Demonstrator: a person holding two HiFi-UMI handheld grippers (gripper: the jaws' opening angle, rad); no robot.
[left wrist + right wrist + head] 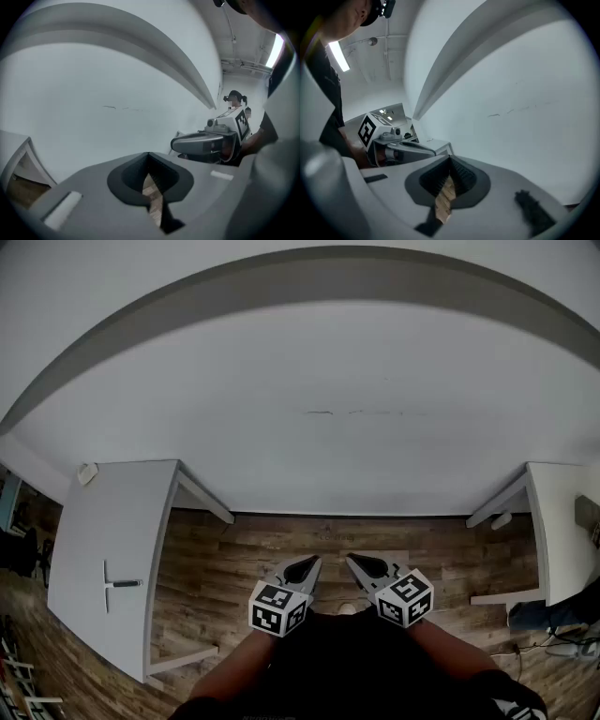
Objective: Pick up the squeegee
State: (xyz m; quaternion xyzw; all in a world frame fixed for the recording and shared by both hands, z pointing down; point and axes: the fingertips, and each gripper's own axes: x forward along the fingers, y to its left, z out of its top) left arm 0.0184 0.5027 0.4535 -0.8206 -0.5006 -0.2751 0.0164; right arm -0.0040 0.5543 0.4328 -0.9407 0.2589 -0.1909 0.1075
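**Squeegee lies on the left table, both claws shut and well away from it**

The squeegee [117, 584] is a small T-shaped tool: a thin pale blade with a short grey handle that sticks out sideways from its middle. It lies flat on the white table [103, 521] at the left of the head view, toward that table's near end, with nothing touching it. A small pale object [86, 473], too small to identify, sits at the table's far corner.

The left claw [305, 566] and the right claw [361, 563] are held side by side low in the middle of the head view, over the wooden floor [281, 549]. Both angle slightly down toward the blank white wall [319, 409]. Bare forearms [234, 671] run back from them to the bottom edge. Each claw's own view shows its jaws brought together at the tips with nothing between them; only floor shows through the slit below. Both stand well apart from the squeegee.

A second white table [562, 521] stands at the right.
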